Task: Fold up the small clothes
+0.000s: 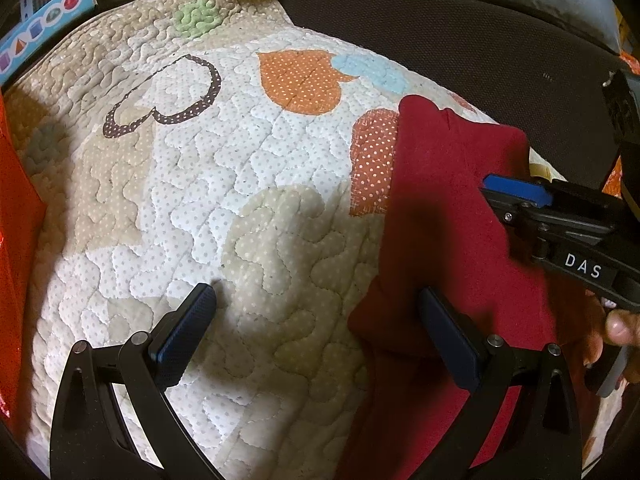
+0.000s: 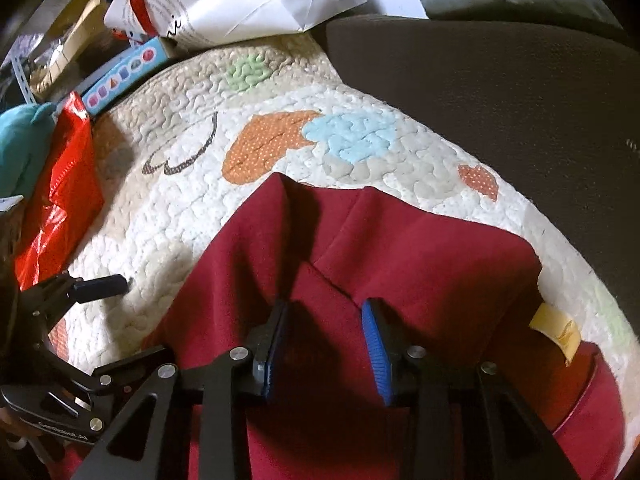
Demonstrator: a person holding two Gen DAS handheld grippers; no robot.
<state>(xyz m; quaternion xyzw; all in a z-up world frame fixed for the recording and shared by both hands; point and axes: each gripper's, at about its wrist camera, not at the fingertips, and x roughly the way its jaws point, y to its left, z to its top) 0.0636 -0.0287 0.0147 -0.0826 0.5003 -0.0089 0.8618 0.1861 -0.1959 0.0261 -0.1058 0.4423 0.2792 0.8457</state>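
Observation:
A dark red garment [image 2: 400,248] lies partly folded on a quilted blanket with heart patches [image 2: 192,216]; a yellow tag [image 2: 554,330] sticks out at its right edge. My right gripper [image 2: 324,314] hovers just over the garment's middle, near a fold ridge. Its blue pads stand apart and press on nothing. In the left wrist view the garment [image 1: 452,208] fills the right side. My left gripper [image 1: 320,304] is wide open there. Its left finger is over the bare quilt [image 1: 200,184] and its right finger over the garment's left edge. The right gripper [image 1: 496,192] reaches in from the right.
A shiny red bag [image 2: 60,200], a teal plush [image 2: 20,140] and a blue picture box [image 2: 120,76] line the quilt's left side. A white paper bag [image 2: 240,0] lies at the back. A dark brown cushion [image 2: 500,100] borders the right. A person's fingers [image 1: 616,332] hold the right gripper.

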